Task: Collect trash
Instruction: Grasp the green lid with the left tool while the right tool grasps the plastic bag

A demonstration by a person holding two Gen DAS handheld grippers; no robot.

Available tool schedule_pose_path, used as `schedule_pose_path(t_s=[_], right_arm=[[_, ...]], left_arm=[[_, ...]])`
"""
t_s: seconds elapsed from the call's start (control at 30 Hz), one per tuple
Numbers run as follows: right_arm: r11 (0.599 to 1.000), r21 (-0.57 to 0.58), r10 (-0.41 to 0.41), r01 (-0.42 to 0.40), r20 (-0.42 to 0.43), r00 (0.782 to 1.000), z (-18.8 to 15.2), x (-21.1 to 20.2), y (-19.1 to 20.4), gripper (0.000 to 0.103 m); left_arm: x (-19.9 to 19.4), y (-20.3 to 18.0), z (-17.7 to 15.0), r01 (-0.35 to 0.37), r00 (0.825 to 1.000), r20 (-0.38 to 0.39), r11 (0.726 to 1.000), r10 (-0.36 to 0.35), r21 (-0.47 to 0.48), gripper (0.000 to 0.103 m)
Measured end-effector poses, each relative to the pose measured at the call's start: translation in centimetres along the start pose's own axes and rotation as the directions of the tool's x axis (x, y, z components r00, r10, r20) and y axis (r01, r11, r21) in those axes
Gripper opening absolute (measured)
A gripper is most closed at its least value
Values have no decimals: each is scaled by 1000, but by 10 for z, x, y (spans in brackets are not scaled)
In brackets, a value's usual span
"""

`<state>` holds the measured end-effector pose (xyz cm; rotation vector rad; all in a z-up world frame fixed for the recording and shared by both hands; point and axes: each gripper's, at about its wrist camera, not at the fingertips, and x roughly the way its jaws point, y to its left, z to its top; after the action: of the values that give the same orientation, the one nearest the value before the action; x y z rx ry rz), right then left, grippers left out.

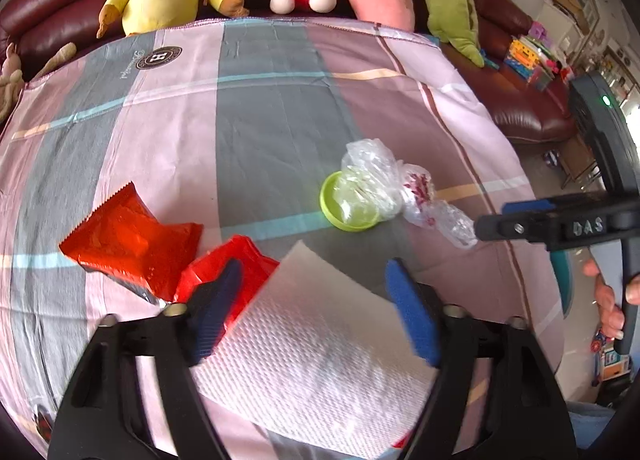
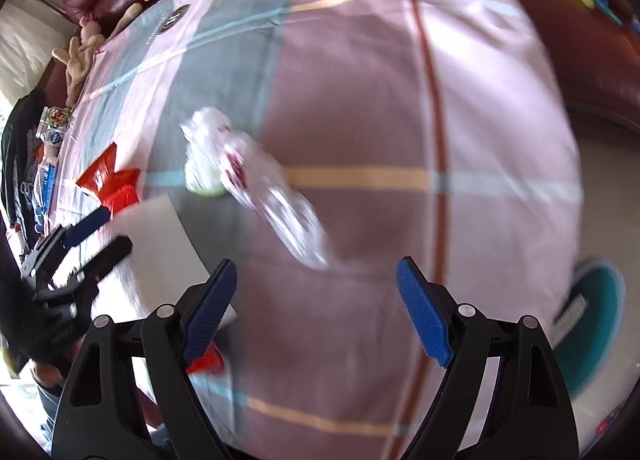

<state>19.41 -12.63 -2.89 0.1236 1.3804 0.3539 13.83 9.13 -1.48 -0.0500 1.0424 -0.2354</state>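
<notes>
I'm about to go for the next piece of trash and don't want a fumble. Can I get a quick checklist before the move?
1. Left claw open: ok, pads apart.
2. Left claw empty: ok, the paper towel lies on the cloth below it, not gripped.
3. Right claw open and empty: ok.
4. Plastic bag clear to grab: ok, though it drapes over the green lid.
5. Red wrappers reachable: ok, lying on the cloth.
6. Trash bin in place: cannot tell, none clearly in view.

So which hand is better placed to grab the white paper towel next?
Left. The left gripper is open with its fingers straddling the paper towel; the right gripper is open over bare cloth.
</notes>
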Motion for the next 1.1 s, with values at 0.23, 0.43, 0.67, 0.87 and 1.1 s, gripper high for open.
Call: schedule_pose_path(t_s=[0.23,0.43,0.67,0.87,1.1], right_arm=[[999,-52,8,-9,-7,1000,27,29,23,74],[997,-75,27,-29,-31,999,30,47,27,46],[997,-52,52,-51,19,998,26,31,15,31],[995,32,92,-94,52,994,17,7,-21,30],[994,93,56,-64,88,995,7,-9,-60,31]], left_arm=[[8,3,6,-8,1000,-1,1000,8,22,83],[13,4,9,-13,1000,-6,1000,14,20,86],[28,-12,22,-15,999,-28,998,17,65,86],[52,-38,39,-21,997,-67,991,30,129,86],[85,-60,56,-44,991,-116,987,63,156,86]])
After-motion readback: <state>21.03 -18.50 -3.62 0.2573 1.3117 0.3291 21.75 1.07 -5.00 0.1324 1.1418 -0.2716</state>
